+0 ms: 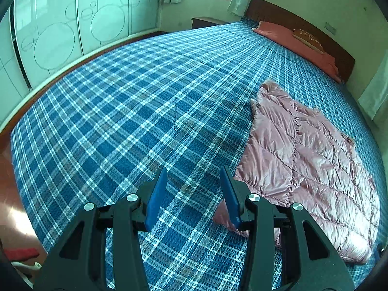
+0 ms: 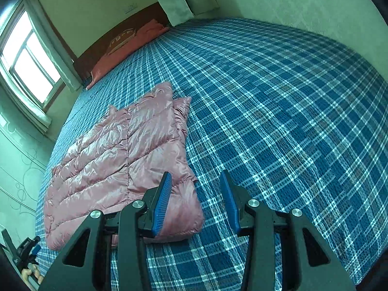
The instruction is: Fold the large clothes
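A pink quilted down jacket (image 1: 305,165) lies folded flat on the blue plaid bed (image 1: 145,111). In the left wrist view it is to the right of my left gripper (image 1: 194,177), which is open and empty above the bedspread, its right finger near the jacket's near corner. In the right wrist view the jacket (image 2: 121,160) lies to the left. My right gripper (image 2: 195,181) is open and empty, hovering over the jacket's near right corner. The left gripper also shows at the bottom left edge of the right wrist view (image 2: 28,249), its state unclear there.
Pink pillows (image 1: 300,43) lie by the dark wooden headboard (image 1: 291,21). White wardrobe doors (image 1: 60,29) stand beyond the bed's far side. A window (image 2: 29,58) with curtains is by the head end. A wall (image 2: 303,7) runs along the bed's other side.
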